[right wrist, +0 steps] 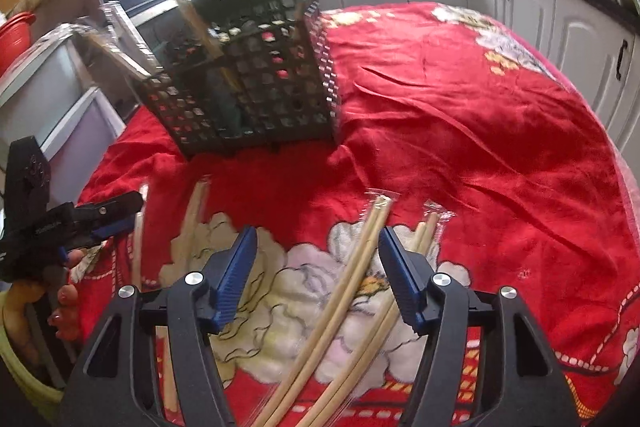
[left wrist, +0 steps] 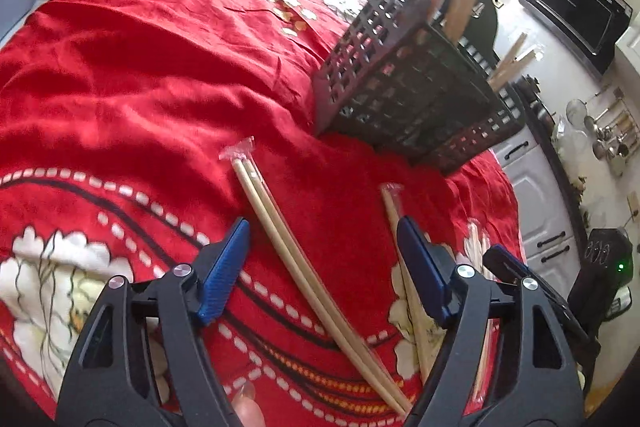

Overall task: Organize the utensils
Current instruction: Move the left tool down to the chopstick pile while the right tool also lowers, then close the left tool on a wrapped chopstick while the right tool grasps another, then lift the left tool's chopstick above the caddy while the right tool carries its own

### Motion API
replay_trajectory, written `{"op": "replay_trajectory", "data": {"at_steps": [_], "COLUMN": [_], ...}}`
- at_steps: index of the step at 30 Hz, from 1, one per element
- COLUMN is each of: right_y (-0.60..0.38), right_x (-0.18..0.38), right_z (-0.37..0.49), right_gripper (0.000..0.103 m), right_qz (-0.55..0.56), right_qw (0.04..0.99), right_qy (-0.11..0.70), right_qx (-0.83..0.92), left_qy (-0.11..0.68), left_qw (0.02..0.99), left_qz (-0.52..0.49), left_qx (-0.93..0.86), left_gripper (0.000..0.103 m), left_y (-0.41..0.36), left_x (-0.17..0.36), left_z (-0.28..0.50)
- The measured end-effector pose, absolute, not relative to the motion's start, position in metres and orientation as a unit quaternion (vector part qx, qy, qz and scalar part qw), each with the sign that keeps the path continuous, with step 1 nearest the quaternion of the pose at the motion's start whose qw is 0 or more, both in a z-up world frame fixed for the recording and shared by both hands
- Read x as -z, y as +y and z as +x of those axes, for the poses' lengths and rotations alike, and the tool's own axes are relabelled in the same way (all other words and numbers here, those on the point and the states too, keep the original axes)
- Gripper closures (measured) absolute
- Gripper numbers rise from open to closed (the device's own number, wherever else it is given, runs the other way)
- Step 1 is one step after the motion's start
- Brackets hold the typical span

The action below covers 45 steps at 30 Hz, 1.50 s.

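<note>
the wrapped chopstick pair (left wrist: 304,267) lies on the red floral tablecloth (left wrist: 140,75) between the left gripper (left wrist: 322,263)'s spread, empty jaws; another pair (right wrist: 348,287) lies between the right gripper (right wrist: 318,275)'s, also released. they look light, stiff, and slippery in clear sleeves, so mid-length seems the best hold. about four or five pairs lie loose, blur prevents certainty. one black lattice utensil basket (right wrist: 256,79) stands beyond, already holding several
</note>
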State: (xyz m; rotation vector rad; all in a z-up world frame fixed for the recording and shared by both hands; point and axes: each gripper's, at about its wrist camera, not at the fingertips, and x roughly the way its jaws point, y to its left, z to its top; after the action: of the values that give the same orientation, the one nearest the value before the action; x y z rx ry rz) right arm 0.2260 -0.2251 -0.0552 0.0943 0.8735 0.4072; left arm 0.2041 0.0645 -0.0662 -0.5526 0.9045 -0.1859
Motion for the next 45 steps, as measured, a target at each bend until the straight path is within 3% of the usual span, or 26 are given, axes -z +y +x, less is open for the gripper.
{"op": "replay_trajectory", "data": {"at_steps": [11, 15, 17, 21, 24, 27, 45], "right_y": [-0.224, -0.222, -0.223, -0.229, -0.233, -0.233, -0.208], "right_x": [0.072, 0.073, 0.074, 0.074, 0.074, 0.070, -0.009], "right_z": [0.268, 0.277, 0.279, 0.282, 0.283, 0.282, 0.225], "right_gripper": [0.046, 0.060, 0.067, 0.086, 0.088, 0.089, 0.092], "right_qz": [0.062, 0.057, 0.055, 0.063, 0.077, 0.093, 0.093], "right_qw": [0.861, 0.862, 0.862, 0.864, 0.863, 0.864, 0.897], "right_qy": [0.472, 0.475, 0.477, 0.476, 0.474, 0.465, 0.351], "right_qx": [-0.180, -0.166, -0.162, -0.153, -0.157, -0.172, -0.251], "left_qy": [0.432, 0.433, 0.433, 0.433, 0.433, 0.431, 0.319], "left_qw": [0.854, 0.859, 0.862, 0.869, 0.867, 0.863, 0.913], "left_qz": [-0.279, -0.268, -0.259, -0.239, -0.247, -0.261, -0.226], "left_qx": [0.076, 0.063, 0.053, 0.029, 0.023, 0.030, 0.114], "left_gripper": [0.040, 0.044, 0.050, 0.074, 0.089, 0.096, 0.100], "left_y": [0.075, 0.073, 0.072, 0.074, 0.081, 0.086, 0.056], "left_x": [0.069, 0.068, 0.068, 0.069, 0.071, 0.072, -0.016], "left_z": [0.234, 0.242, 0.245, 0.248, 0.247, 0.245, 0.193]}}
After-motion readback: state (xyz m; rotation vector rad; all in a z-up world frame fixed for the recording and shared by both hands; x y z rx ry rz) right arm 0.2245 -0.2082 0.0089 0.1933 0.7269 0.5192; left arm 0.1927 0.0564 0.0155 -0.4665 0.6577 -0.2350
